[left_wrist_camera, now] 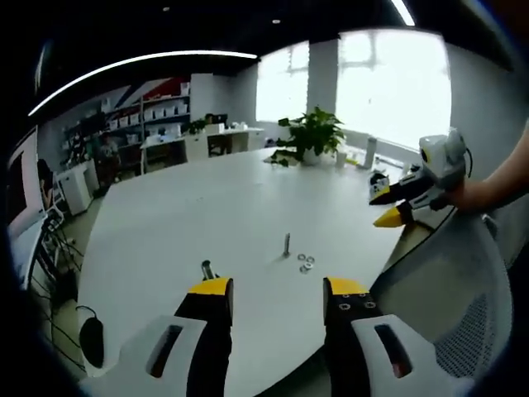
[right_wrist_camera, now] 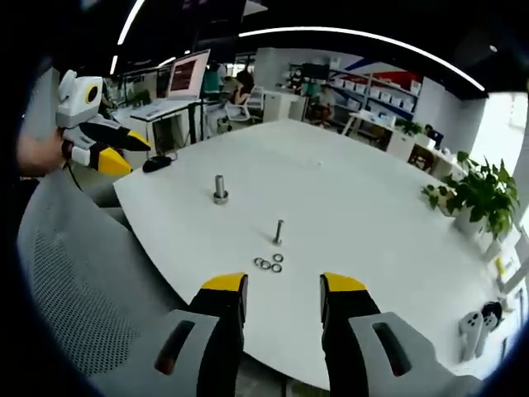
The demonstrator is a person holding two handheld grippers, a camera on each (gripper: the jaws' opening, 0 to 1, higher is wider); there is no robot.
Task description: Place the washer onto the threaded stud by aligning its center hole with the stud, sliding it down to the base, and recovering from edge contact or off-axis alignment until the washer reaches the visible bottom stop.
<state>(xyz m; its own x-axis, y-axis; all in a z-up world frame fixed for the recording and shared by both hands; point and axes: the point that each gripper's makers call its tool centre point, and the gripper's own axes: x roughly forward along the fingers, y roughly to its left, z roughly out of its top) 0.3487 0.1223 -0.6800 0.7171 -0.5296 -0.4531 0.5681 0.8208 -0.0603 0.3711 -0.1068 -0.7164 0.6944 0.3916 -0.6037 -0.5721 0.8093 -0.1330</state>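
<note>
In the left gripper view we see our left gripper (left_wrist_camera: 277,299) raised over the near edge of the white table (left_wrist_camera: 207,215), its two yellow-tipped jaws standing wide apart with nothing between them. Ahead of the jaws, roughly in line with the gap, the threaded stud (left_wrist_camera: 287,243) stands upright on the tabletop. Just beyond the right jaw tip and beside the stud's foot lie the washers (left_wrist_camera: 305,263), a small loose cluster flat on the surface. A second short stud (left_wrist_camera: 207,269) stands close above the left jaw tip. Far to the right of the jaws, the right gripper (left_wrist_camera: 388,208) hangs off the table edge, held level by a hand (left_wrist_camera: 467,196), its yellow tips pointing toward the table; from here we cannot tell how far those jaws stand apart.

In the right gripper view our right gripper (right_wrist_camera: 283,296) also has its jaws wide and empty. The washers (right_wrist_camera: 269,263) lie just ahead of the gap, the threaded stud (right_wrist_camera: 278,231) upright a little beyond them. The other stud (right_wrist_camera: 220,188) stands farther off, ahead and left. The left gripper (right_wrist_camera: 116,153) shows far to the left, off the table, over a mesh chair back (right_wrist_camera: 74,281).
</note>
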